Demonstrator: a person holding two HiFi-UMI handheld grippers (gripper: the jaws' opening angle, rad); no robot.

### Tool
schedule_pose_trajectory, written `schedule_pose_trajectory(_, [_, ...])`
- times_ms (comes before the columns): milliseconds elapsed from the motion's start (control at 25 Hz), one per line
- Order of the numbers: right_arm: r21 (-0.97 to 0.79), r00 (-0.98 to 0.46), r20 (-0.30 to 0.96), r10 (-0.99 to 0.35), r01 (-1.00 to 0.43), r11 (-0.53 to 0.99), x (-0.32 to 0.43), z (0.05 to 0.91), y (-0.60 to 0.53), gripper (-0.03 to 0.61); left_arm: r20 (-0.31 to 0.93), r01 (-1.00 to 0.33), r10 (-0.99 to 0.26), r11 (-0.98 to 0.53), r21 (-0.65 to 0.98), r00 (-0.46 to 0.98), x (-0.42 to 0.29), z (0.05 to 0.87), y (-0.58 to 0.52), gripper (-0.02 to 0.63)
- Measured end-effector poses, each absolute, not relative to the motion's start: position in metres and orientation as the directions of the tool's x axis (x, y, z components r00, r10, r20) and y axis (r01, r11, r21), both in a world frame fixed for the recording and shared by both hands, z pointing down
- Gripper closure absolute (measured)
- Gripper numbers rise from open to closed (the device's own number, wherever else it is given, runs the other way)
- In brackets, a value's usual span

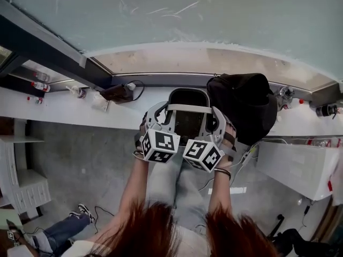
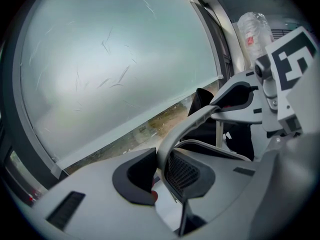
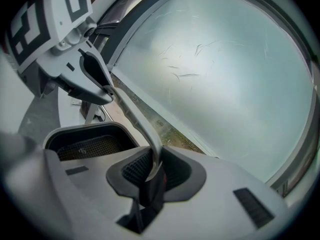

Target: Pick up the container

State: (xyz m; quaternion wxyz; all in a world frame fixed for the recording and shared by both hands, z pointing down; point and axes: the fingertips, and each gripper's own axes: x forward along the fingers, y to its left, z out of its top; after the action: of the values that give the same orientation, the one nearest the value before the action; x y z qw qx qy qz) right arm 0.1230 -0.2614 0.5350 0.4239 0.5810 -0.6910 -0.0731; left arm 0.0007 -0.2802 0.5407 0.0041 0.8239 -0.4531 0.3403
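Observation:
The container (image 1: 187,123) is a dark mesh basket with a light grey rim and an arched grey handle (image 1: 187,108). It hangs over the white counter (image 1: 69,111), carried between both grippers. My left gripper (image 1: 156,123) is shut on the left end of the handle (image 2: 185,129), which runs between its pads (image 2: 186,173). My right gripper (image 1: 216,125) is shut on the right end of the handle (image 3: 134,111), and below that the basket's mesh floor (image 3: 90,145) shows. Each gripper view also shows the other gripper, my right one (image 2: 240,96) and my left one (image 3: 89,79).
A black bag (image 1: 244,106) sits on the counter just right of the container. A dark object with a cable (image 1: 120,92) and small bottles (image 1: 40,85) lie to the left. A white box (image 1: 300,167) stands lower right. Frosted glass (image 1: 187,15) rises behind the counter.

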Motion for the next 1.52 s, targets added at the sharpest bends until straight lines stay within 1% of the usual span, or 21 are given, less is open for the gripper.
schedule_pose_trajectory(640, [0.605,0.013,0.434,-0.901,-0.746,0.281,0.139,0.472,-0.226,0.509,0.516,-0.791,-0.787,-0.535,-0.298,0.338,0.015,0.479,-0.246,0.534])
schedule_pose_trajectory(1200, [0.610,0.015,0.370,-0.929,-0.758,0.231,0.143,0.431,-0.206,0.509,0.475,-0.781,-0.806,-0.533,-0.325,0.352,0.018,0.434,-0.225,0.534])
schedule_pose_trajectory(1520, [0.612,0.016,0.326,-0.945,-0.766,0.198,0.135,0.403,-0.196,0.508,0.426,-0.778,-0.827,-0.524,-0.346,0.367,0.011,0.405,-0.216,0.534])
